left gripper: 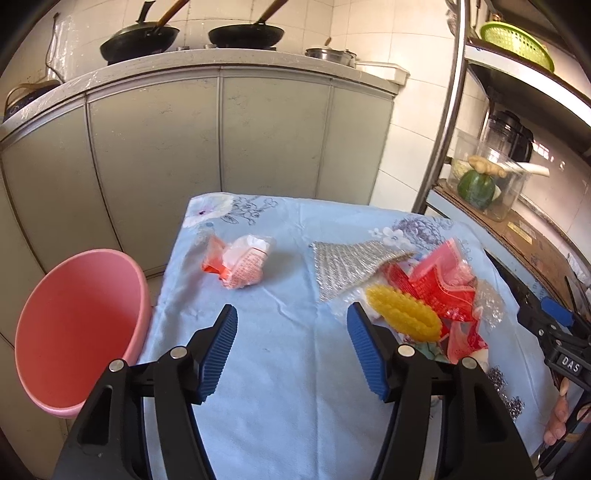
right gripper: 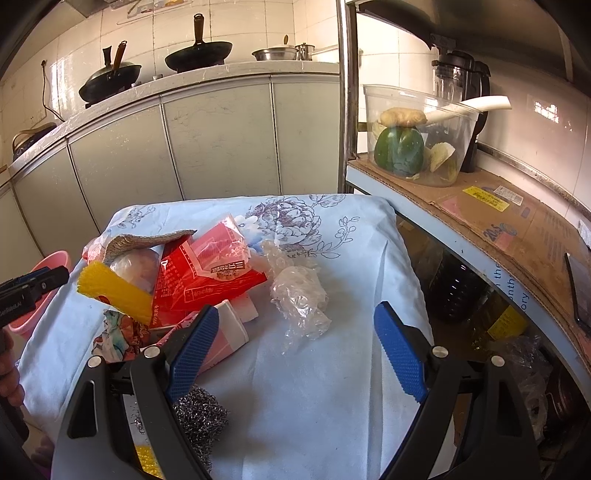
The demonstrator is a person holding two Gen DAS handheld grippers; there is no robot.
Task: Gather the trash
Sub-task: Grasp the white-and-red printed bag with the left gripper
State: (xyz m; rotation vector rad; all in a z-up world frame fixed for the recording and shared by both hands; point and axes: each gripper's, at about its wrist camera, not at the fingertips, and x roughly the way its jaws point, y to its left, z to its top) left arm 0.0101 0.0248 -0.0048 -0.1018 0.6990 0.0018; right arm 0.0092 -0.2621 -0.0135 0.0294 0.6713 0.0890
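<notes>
My left gripper (left gripper: pixel 291 314) is open and empty above the blue flowered cloth (left gripper: pixel 280 369). A crumpled orange-white wrapper (left gripper: pixel 240 264) lies ahead of it. A pink bin (left gripper: pixel 79 332) stands left of the table. A pile on the right holds a silver mesh cloth (left gripper: pixel 343 266), a yellow spiky scrubber (left gripper: pixel 404 312) and red wrappers (left gripper: pixel 439 284). My right gripper (right gripper: pixel 295 314) is open and empty, with crumpled clear plastic (right gripper: pixel 299 295) between and just beyond its fingertips. The red wrappers (right gripper: pixel 207 273), yellow scrubber (right gripper: pixel 114 290) and a steel wool ball (right gripper: pixel 201 411) lie to its left.
Grey cabinets (left gripper: pixel 221 129) with woks (left gripper: pixel 245 35) on the counter stand behind the table. A metal shelf (right gripper: pixel 480 214) on the right holds cardboard and a clear container of vegetables (right gripper: pixel 413 136). Dark bottles (right gripper: pixel 458 288) stand below the shelf.
</notes>
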